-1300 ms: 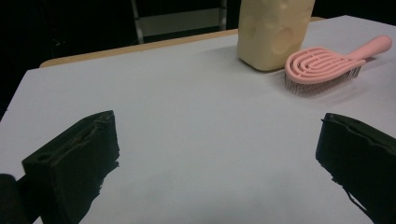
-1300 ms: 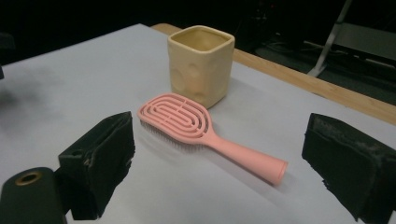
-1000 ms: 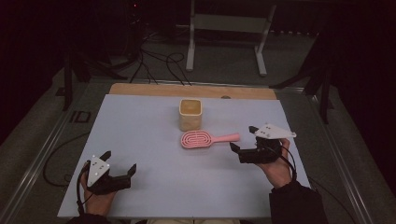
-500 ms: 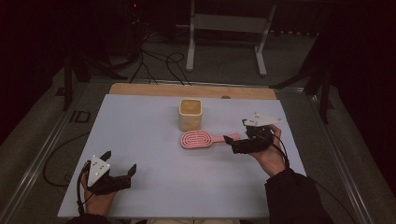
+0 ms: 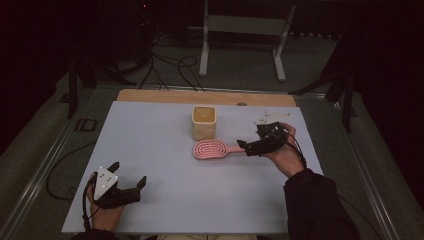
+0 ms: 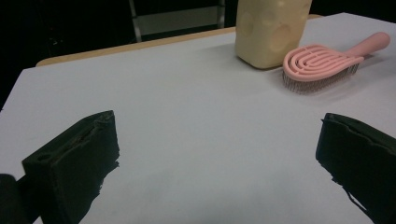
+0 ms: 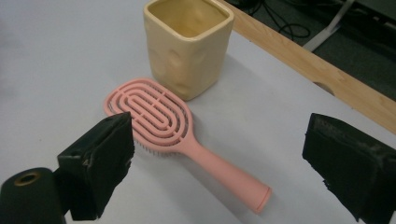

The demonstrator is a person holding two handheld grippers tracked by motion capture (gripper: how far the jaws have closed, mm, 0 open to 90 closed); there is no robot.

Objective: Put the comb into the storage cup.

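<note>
Right gripper (image 7: 224, 172) jaws spread over pink hairbrush (image 7: 168, 126) handle; off-centre pinch risks brush pivoting into cup (image 7: 189, 44).

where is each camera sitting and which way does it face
High view: above the person's side, looking forward and down on the table; both hands, left gripper, right gripper.
Left gripper view: low over the table, facing the far cup and hairbrush; its black jaws wide apart.
Right gripper view: just above the hairbrush handle, open jaws either side.
All three share the cup and hairbrush.
</note>
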